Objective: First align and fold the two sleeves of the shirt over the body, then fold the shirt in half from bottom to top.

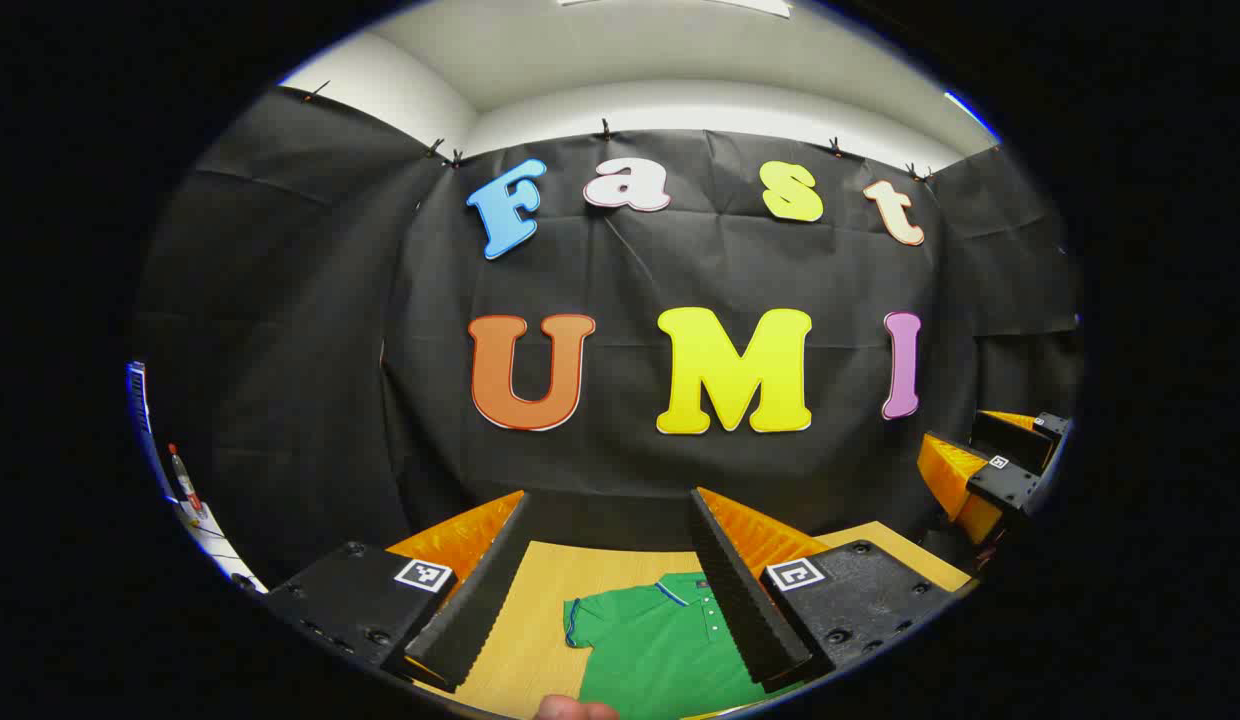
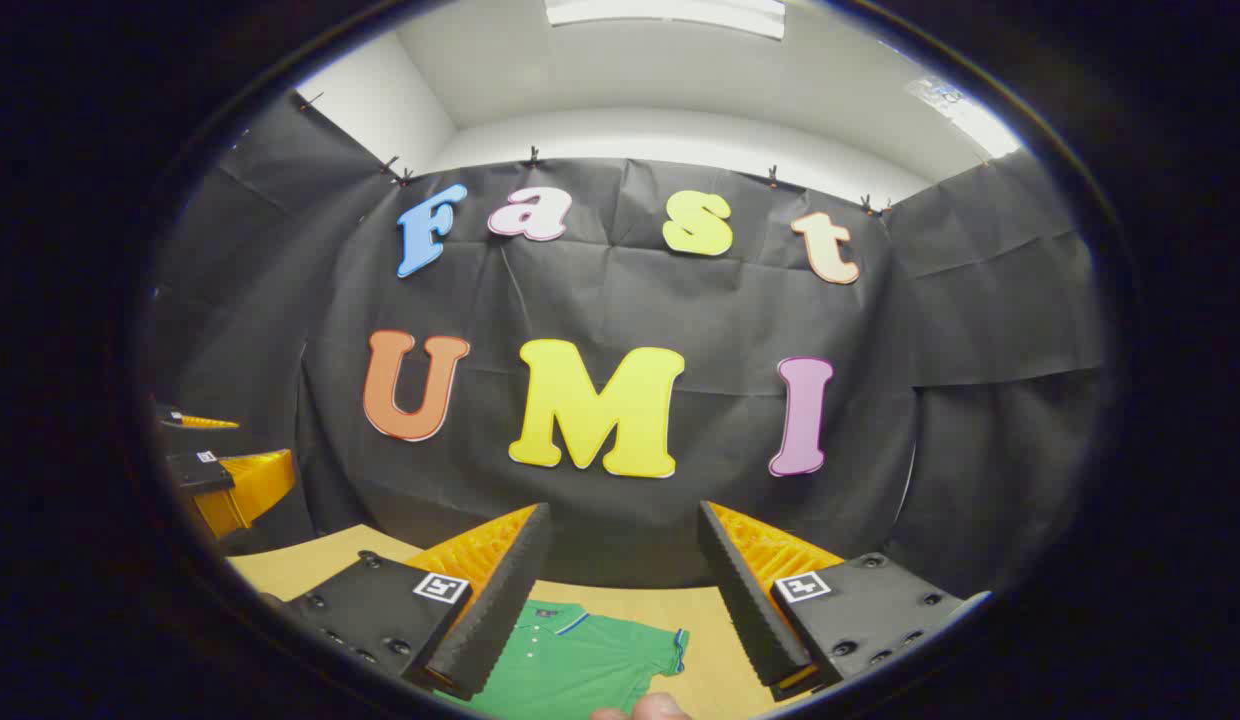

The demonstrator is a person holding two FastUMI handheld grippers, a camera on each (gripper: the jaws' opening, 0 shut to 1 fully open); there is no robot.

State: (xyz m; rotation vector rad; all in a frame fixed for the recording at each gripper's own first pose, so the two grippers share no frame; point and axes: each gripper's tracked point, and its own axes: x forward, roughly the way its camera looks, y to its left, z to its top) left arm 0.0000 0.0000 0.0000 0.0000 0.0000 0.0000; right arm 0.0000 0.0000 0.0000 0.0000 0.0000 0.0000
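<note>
- Our left gripper (image 1: 600,590) and right gripper (image 2: 620,595) both spread, empty, held high above the surface (image 1: 540,600) — likely the start pose.
- Shirt (image 1: 660,640) flat below, sleeves out, unfolded.
- Booth wall (image 1: 680,270) behind.

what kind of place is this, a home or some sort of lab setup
Most likely a recording booth, not a home: black cloth is clipped up as walls, a green polo shirt lies on a wooden table, and both open grippers carry square tracking markers.
</note>
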